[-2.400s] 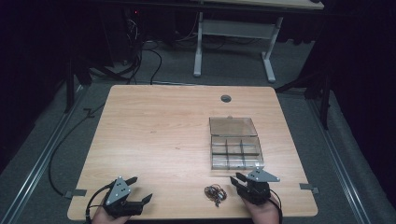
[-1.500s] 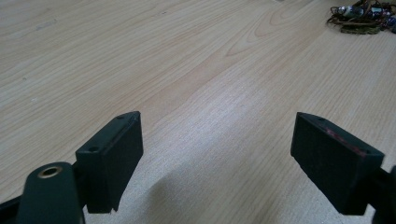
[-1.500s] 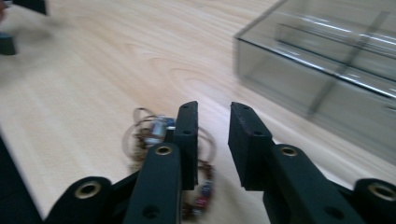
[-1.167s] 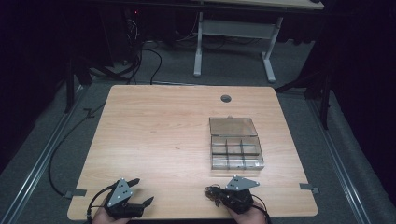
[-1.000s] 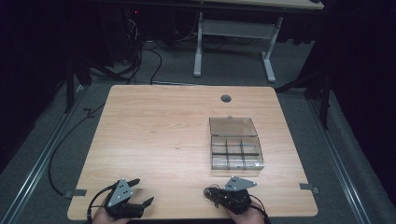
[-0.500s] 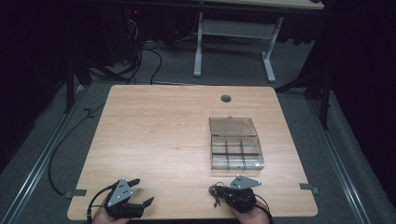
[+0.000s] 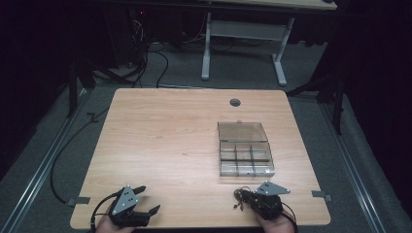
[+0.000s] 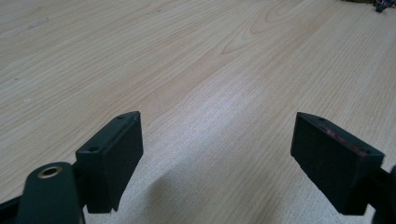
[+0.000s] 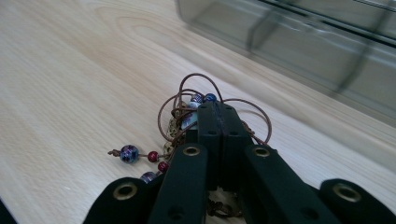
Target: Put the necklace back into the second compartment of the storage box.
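Note:
A beaded cord bracelet (image 9: 180, 122), brown cord with blue and red beads, lies bunched at the table's front right, just in front of the clear compartment box (image 7: 244, 151). My right gripper (image 9: 215, 109) is shut on its cords; in the high view the right gripper (image 7: 248, 197) sits by the bracelet (image 7: 238, 196) near the front edge. Beads trail to the left of the jaws. My left gripper (image 7: 145, 199) rests at the front left of the table, open, and the left gripper (image 8: 217, 140) has only bare wood between its jaws.
The clear box (image 9: 303, 42) has its lid (image 7: 241, 131) laid open toward the far side. A round cable hole (image 7: 235, 102) sits near the far edge of the wooden table (image 7: 165, 136). Metal brackets (image 7: 321, 195) mark the front corners.
My right gripper swung left onto the bracelet, shut on it, and has since drawn it slightly to the right. The left gripper has stayed put.

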A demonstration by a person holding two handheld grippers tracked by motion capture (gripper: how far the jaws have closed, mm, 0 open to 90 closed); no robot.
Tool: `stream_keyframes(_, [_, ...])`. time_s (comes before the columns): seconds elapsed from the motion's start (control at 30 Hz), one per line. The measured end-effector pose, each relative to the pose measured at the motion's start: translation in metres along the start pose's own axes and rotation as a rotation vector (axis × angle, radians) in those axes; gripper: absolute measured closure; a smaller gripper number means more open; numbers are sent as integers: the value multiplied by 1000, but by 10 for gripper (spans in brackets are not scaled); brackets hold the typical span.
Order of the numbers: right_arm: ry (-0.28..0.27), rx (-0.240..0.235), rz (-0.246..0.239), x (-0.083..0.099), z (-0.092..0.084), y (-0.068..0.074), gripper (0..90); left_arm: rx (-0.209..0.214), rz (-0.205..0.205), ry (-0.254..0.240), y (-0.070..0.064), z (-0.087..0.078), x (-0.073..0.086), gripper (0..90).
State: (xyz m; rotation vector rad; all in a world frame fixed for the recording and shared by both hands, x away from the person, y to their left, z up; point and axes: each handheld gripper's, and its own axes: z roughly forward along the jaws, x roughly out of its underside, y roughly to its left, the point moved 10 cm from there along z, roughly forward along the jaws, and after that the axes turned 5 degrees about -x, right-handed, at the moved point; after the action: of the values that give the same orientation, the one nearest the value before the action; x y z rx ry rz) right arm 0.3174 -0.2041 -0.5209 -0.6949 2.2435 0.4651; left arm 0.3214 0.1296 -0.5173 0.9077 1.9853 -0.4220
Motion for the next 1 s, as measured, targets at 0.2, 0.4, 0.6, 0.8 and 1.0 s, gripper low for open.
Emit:
stream_keyframes(0.2, [-12, 53, 49, 10, -15, -23, 900, 1, 6, 3, -1, 0, 0, 172])
stream_keyframes(0.4, [-25, 78, 76, 17, -25, -33, 899, -1, 5, 3, 0, 0, 0, 172])
stream_keyframes(0.6, [-26, 84, 81, 19, -28, -35, 897, -1, 6, 1, -1, 0, 0, 172])
stream_keyframes(0.8, [-80, 67, 69, 10, -35, -31, 865, 3, 7, -2, -1, 0, 0, 171])
stream_keyframes(1.0, [-108, 136, 74, 7, -47, -38, 843, 8, 12, -2, -1, 0, -1, 170])
